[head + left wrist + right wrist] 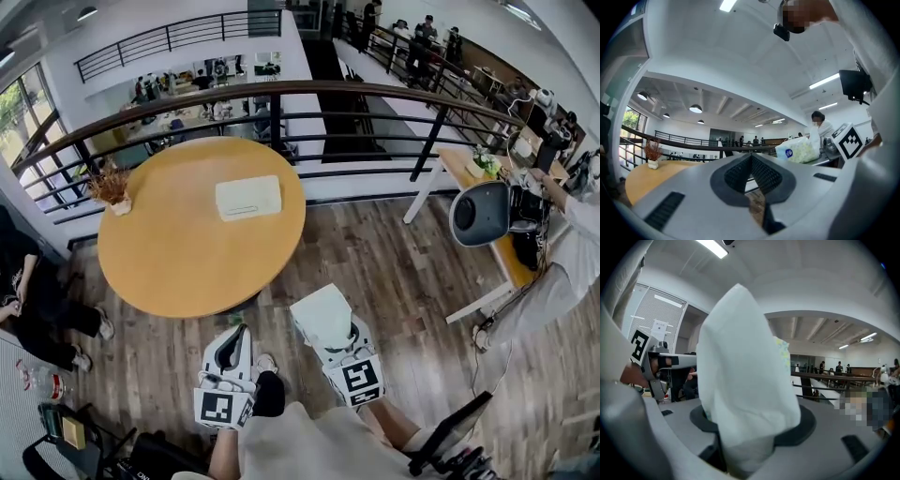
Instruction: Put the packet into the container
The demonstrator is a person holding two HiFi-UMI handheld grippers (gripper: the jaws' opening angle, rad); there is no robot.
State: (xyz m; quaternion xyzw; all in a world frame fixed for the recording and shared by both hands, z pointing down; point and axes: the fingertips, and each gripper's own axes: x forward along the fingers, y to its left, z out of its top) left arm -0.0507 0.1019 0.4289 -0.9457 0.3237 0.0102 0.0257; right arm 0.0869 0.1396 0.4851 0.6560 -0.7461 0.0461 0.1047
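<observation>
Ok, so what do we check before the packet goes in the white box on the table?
1. Is the packet gripped by the right claw? Ok, it is clamped between the pads.
2. Is the left claw free? Ok, it is shut with nothing in it.
3. Is the container in sight on the table? Ok.
4. Is the container's top open? Cannot tell.
5. Is the packet above the container? Not ok, it hangs over the floor, short of the table.
6. Is the plant pot out of the way? Ok, it stands apart at the table's edge.
</observation>
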